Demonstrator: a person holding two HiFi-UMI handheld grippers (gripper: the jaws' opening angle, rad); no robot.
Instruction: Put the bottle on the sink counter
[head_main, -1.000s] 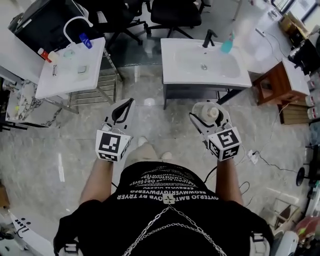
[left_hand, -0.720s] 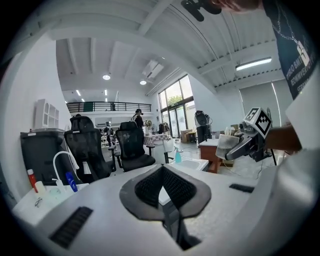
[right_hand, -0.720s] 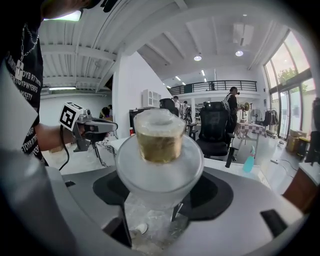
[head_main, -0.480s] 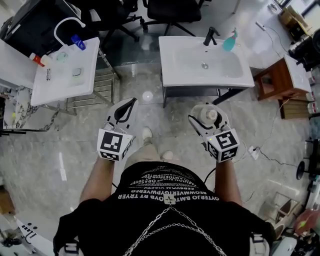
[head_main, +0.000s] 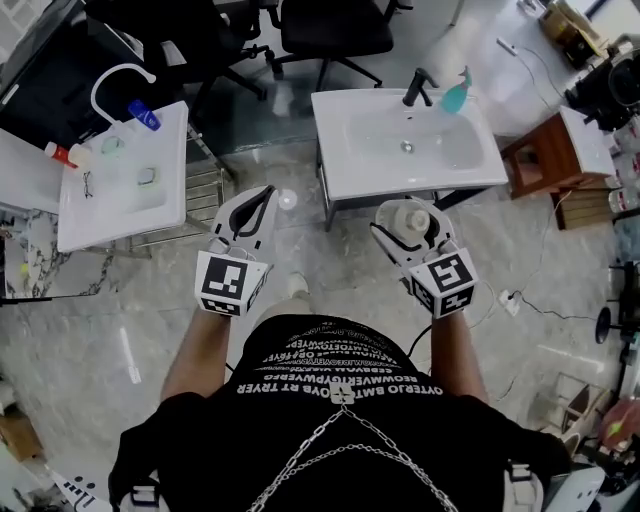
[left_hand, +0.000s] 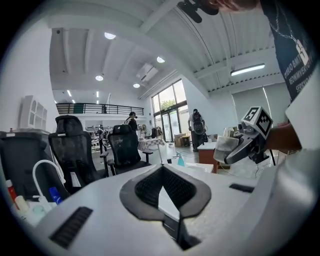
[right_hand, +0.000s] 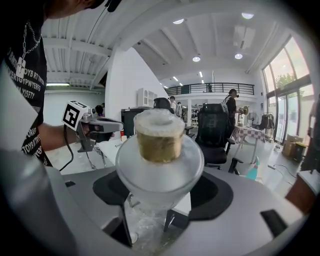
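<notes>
A clear plastic bottle (head_main: 414, 217) with a pale cap sits between the jaws of my right gripper (head_main: 405, 228), which is shut on it and held at waist height over the floor. In the right gripper view the bottle (right_hand: 160, 150) fills the middle, cap pointing away from me, between the dark pads (right_hand: 112, 192). My left gripper (head_main: 255, 200) is shut with nothing in it, its tips meeting (left_hand: 161, 169). The white sink counter (head_main: 340, 170) stands ahead of the right gripper, with a black faucet (head_main: 417, 85) at its far edge.
A teal soap bottle (head_main: 455, 92) stands beside the faucet. A second white sink (head_main: 90, 215) at the left carries a blue bottle (head_main: 142, 113) and small items. Black office chairs (head_main: 330, 30) stand behind. A wooden cabinet (head_main: 540, 160) is at the right, and cables (head_main: 530, 305) lie on the floor.
The person has stepped forward: both sinks sit lower in the head view and nearer the grippers. Both grippers keep their pose, the bottle still in the right one.
</notes>
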